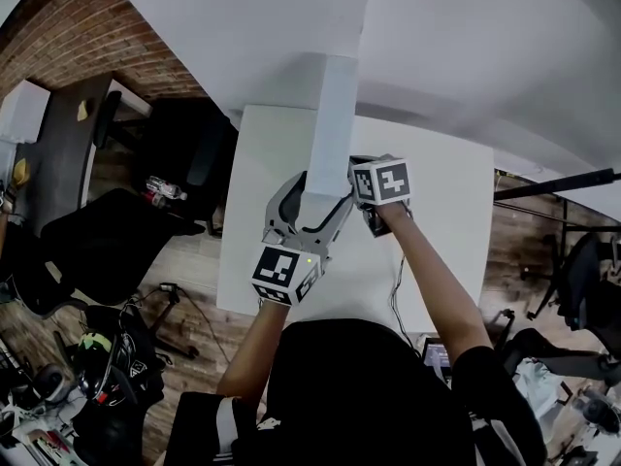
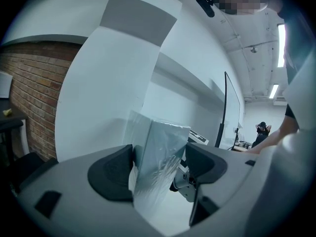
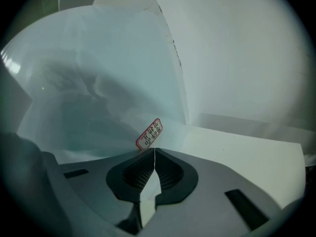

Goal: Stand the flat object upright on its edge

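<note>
Grips the film-wrapped flat box (image 2: 158,162) in the left claw (image 2: 159,171), pads set against its two broad faces, narrow edge turned toward that claw's camera. Holds it over the white worktop (image 1: 437,202), long axis running away from the person and rising toward the head camera. Lower end hidden behind the claw, so contact with the worktop impossible to tell.

Presses the right claw (image 3: 154,149), jaws fully together, tip-first at one broad face, just under a small red-bordered sticker (image 3: 149,134); a nipped fold of film not ruled out.

Probably needs lowering onto the bottom edge next, with the left claw carrying and the right only steadying.

On the sticker, two rows of red characters, too small to read. No brand visible, only square markers on the claw cubes (image 1: 380,183).
</note>
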### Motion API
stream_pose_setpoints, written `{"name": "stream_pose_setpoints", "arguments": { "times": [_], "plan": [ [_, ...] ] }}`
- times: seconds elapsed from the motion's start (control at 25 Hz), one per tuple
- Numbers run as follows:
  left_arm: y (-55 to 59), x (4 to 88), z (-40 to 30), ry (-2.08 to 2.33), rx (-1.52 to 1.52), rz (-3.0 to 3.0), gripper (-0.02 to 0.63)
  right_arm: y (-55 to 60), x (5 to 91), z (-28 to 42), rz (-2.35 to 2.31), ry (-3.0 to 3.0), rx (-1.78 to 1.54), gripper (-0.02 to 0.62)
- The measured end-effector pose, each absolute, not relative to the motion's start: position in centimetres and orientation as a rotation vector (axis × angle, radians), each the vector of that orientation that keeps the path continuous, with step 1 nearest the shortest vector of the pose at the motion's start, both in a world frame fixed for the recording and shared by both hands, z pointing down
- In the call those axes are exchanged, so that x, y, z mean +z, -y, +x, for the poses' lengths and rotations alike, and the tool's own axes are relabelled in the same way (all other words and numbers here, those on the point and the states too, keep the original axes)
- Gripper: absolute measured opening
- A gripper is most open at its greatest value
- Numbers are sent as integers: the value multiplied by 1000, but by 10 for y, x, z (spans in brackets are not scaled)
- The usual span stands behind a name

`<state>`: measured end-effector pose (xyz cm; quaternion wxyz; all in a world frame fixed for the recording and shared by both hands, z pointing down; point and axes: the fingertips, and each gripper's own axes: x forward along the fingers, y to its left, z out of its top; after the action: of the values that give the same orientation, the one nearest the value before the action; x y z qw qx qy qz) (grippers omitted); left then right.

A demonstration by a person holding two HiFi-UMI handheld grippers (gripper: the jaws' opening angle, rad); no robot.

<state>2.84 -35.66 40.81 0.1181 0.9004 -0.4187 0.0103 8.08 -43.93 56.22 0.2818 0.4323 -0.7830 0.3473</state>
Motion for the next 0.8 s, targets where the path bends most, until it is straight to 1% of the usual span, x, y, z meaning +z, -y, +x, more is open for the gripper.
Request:
{"name": "stream_pose_setpoints", "arguments": {
  "times": [0.8],
  "plan": [
    [383, 409, 37, 1242, 24, 2638, 331, 463, 562, 86, 1176, 2123, 955, 41]
  ]
}}
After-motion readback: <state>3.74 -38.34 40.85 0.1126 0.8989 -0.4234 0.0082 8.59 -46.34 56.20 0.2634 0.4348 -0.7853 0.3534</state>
